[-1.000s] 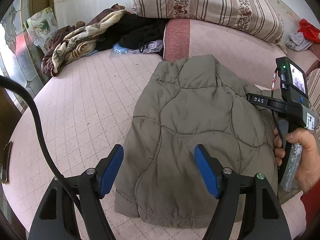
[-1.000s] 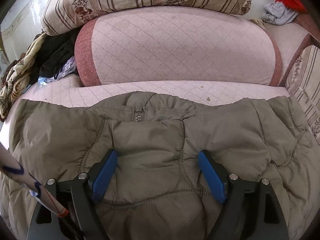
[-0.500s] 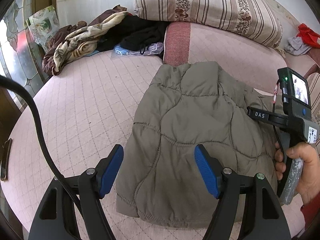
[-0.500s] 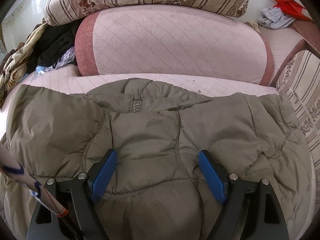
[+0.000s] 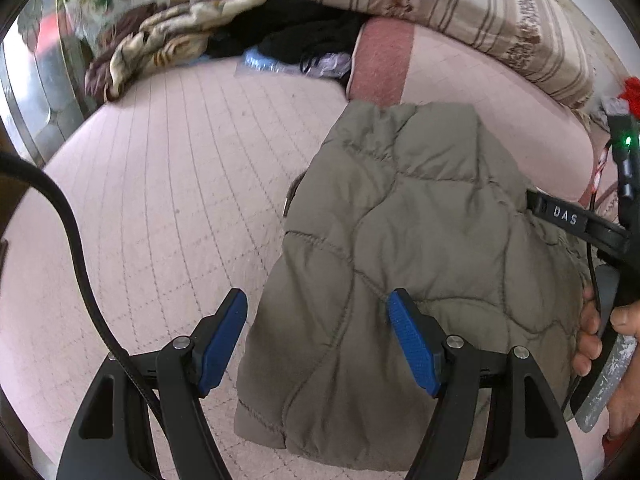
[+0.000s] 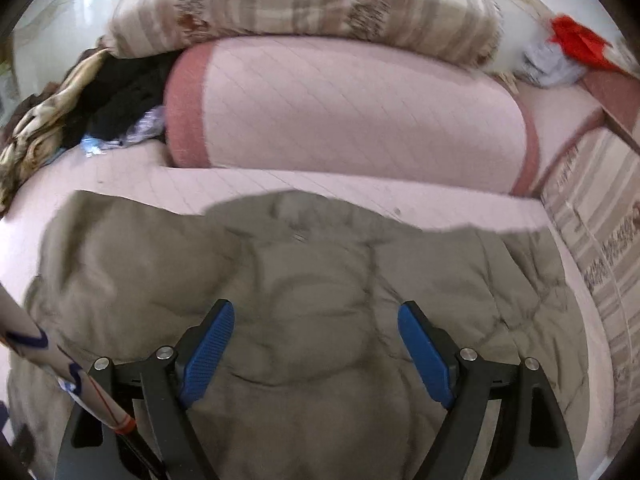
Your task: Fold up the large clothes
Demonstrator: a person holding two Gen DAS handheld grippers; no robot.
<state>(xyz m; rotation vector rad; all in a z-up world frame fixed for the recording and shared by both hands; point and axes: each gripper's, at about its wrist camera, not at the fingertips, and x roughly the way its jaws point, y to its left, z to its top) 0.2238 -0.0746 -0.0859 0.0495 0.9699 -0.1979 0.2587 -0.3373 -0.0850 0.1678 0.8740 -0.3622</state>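
Fingers of the left gripper are spread wide, holding nothing, above the near edge of the olive quilted jacket, which lies folded on the pink quilted bed. Over the jacket's middle, the right gripper is likewise wide apart and empty.

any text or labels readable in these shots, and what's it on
"DAS" – white letters on the black arm of the right gripper, seen in the left wrist view above the jacket.
The blue marks on the white strip at the left edge of the right wrist view are too blurred to read.
Nothing else carries readable text.
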